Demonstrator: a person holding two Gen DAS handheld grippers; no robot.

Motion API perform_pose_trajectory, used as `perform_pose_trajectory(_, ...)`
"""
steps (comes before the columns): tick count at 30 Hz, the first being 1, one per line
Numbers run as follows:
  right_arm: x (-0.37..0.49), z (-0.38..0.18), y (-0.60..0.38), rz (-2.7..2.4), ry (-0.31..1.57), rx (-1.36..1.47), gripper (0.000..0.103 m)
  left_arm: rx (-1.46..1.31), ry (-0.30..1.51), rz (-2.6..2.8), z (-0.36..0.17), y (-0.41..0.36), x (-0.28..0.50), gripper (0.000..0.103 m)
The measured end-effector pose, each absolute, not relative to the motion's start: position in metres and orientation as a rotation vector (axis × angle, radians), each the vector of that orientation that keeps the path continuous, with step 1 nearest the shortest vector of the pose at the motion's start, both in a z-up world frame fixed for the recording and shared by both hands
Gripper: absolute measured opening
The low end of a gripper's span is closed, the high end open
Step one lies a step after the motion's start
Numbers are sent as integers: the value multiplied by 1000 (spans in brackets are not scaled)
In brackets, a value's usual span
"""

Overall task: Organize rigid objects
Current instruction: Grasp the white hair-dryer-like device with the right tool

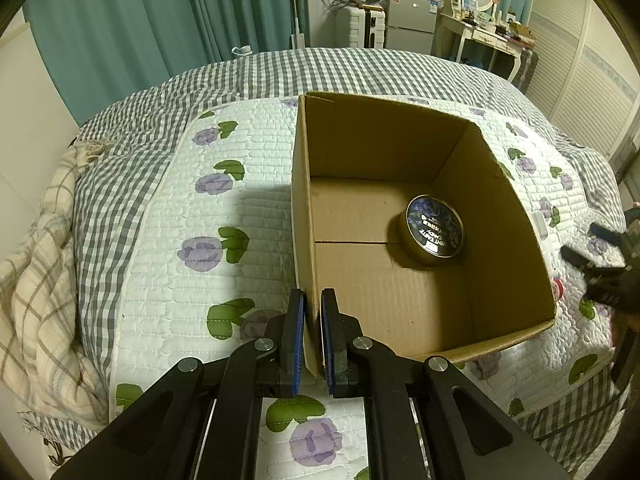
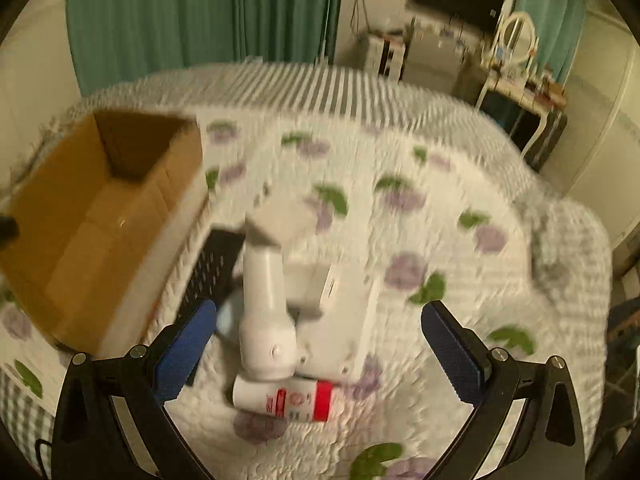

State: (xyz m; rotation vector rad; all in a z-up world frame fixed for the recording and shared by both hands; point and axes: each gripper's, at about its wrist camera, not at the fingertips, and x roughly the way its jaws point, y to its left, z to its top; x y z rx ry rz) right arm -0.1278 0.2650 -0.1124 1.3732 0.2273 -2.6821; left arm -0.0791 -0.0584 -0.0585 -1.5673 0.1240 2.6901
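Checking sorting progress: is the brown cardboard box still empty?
No, a round dark-blue candy tin already lies on the floor of the brown cardboard box.

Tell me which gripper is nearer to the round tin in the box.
Left. The left gripper clamps the cardboard box wall, with the round tin inside; the right gripper hovers open over items outside the box.

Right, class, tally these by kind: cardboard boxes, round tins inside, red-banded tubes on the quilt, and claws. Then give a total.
Cardboard box: 1
Round tin: 1
Red-banded tube: 1
Claws: 2 (left claw, right claw)
Total: 5
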Motion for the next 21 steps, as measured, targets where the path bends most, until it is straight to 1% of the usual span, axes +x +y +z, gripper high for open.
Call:
perform_pose_trajectory(4,-125,-136,260,-2653,239,1406,102,-1566,124,2691,-58,-59,-79,8)
perform_pose_trajectory(6,-124,-144,257,-2633,236,1420,94,-1564,123,2692,-58,-58,-79,8)
perform_pose_trajectory(8,-126,-151,254,-2616,228,1439,82,-1559,123,2695,-58,-59,-79,8)
perform_pose_trajectory(9,-126,-152,254,-2611,228,1448,79,-1558,124,2696,-58,-58,-78,8)
perform_pose_trajectory(11,-127,-158,252,-2591,218,1469,65,-1555,126,2697,-57,-59,-78,8)
perform_pose_trajectory(17,-130,-167,245,-2546,203,1499,50,-1554,130,2696,-56,-58,-77,8)
perform_pose_trajectory(21,-132,-170,241,-2528,210,1512,44,-1554,133,2696,-56,-58,-77,8)
